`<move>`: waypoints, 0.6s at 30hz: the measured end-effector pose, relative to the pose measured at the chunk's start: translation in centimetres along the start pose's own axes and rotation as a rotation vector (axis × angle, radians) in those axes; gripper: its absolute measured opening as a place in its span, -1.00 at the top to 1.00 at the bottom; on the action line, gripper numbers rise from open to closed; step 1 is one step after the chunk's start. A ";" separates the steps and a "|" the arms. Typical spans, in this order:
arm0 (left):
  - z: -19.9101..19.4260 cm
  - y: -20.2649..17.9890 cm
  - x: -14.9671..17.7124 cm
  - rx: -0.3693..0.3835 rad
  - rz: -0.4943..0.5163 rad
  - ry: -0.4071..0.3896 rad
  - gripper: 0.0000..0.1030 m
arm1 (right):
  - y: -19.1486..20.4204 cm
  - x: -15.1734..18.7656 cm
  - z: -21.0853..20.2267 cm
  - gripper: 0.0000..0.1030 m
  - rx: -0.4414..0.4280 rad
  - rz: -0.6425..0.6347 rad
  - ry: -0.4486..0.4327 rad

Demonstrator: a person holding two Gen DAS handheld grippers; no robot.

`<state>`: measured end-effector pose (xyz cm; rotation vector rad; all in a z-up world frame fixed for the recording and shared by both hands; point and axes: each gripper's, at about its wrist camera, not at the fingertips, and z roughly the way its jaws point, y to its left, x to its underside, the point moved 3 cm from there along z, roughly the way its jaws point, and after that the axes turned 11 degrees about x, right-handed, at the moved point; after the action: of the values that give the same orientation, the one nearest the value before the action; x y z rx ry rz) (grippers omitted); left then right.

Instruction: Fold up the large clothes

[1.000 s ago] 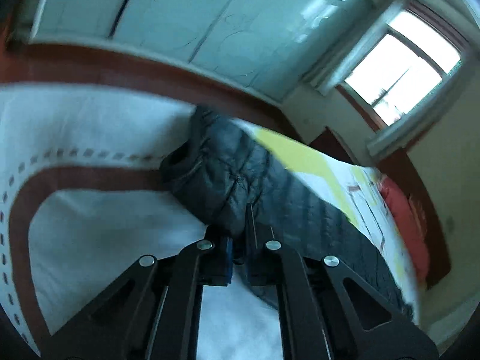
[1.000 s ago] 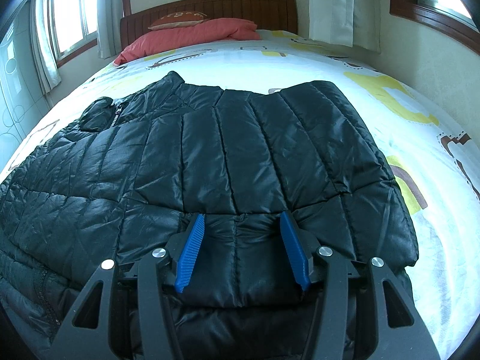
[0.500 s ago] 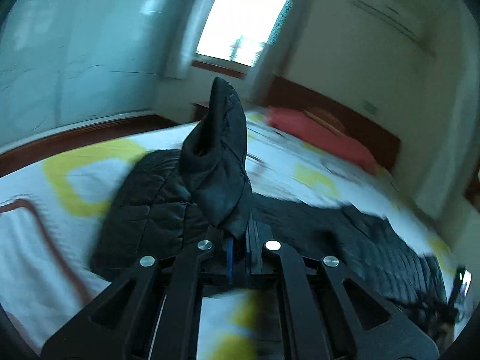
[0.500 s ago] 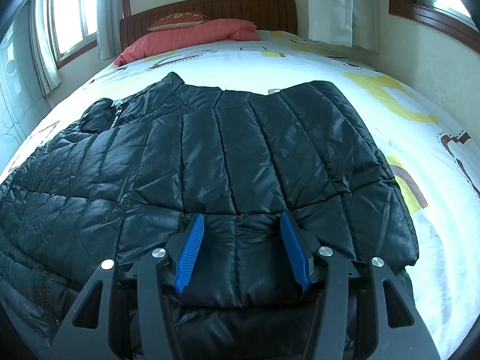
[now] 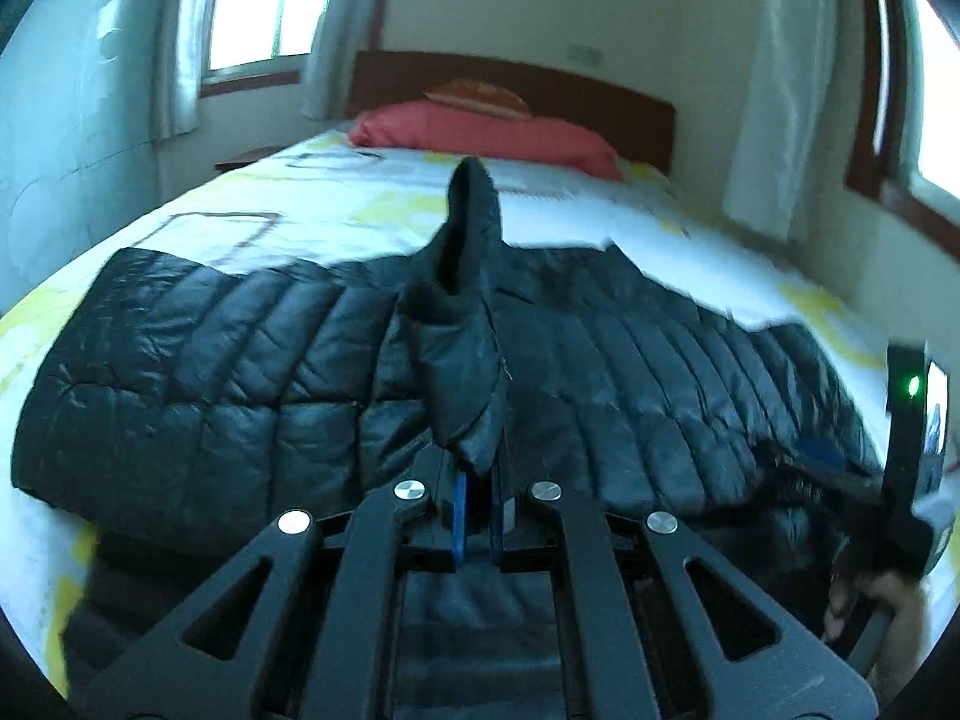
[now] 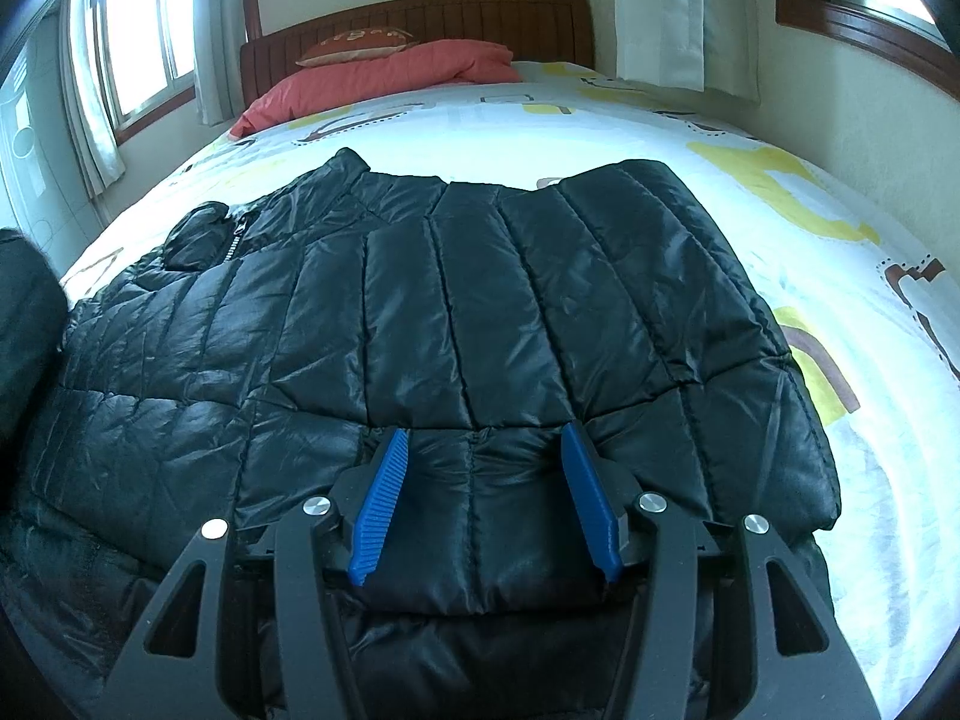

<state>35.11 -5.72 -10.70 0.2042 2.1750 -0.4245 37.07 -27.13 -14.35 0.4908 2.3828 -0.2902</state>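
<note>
A black quilted puffer jacket point(image 6: 480, 312) lies spread across the bed; it also shows in the left wrist view point(image 5: 228, 360). My left gripper point(image 5: 478, 480) is shut on the jacket's sleeve end point(image 5: 465, 324), which stands up from the jaws above the jacket body. My right gripper point(image 6: 486, 492) is open, its blue fingers point(image 6: 381, 501) resting on the jacket's near folded edge with padding between them. The right gripper also shows at the right edge of the left wrist view point(image 5: 912, 468). The lifted sleeve shows at the left edge of the right wrist view point(image 6: 24, 324).
The bed has a white sheet with yellow and brown patterns point(image 6: 780, 192). A red pillow point(image 6: 384, 78) lies against the wooden headboard point(image 6: 420, 18). Curtained windows point(image 6: 138, 54) are on the left, and a wall point(image 6: 870, 120) runs close along the right.
My left gripper has swung round with the sleeve, from facing the bed's side to facing the headboard, carrying the sleeve over the jacket body. The right gripper has stayed still and open.
</note>
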 end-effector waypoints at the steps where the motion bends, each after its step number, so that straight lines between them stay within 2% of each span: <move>1: 0.6 -0.6 0.4 0.005 0.018 0.025 0.86 | 0.0 0.0 0.0 -0.06 0.000 0.000 0.000; 3: 1.0 -0.8 0.9 0.003 0.039 0.054 0.72 | 0.1 0.0 0.0 -0.07 0.000 0.001 -0.001; 4: 1.6 -1.5 1.0 0.007 0.049 0.070 0.52 | 0.1 0.0 0.0 -0.07 0.000 0.001 -0.001; 6: 2.1 -1.8 1.1 0.020 0.059 0.094 0.33 | 0.1 0.0 0.0 -0.08 0.000 0.001 0.000; 9: 1.7 -2.1 1.3 0.028 0.048 0.097 0.08 | 0.3 -0.1 -0.1 -0.09 -0.003 0.004 0.000; 15: -2.4 -0.6 1.1 0.048 0.017 0.054 -0.16 | 0.7 -0.9 -1.6 -0.10 0.018 -0.004 -0.013; 18: -4.9 1.9 0.9 0.024 -0.022 0.017 -0.18 | 2.3 -1.2 -3.5 -0.10 -0.033 0.012 -0.036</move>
<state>31.46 -2.16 -9.20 0.1984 2.1915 -0.4628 36.86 -24.21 -11.11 0.4807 2.3453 -0.2521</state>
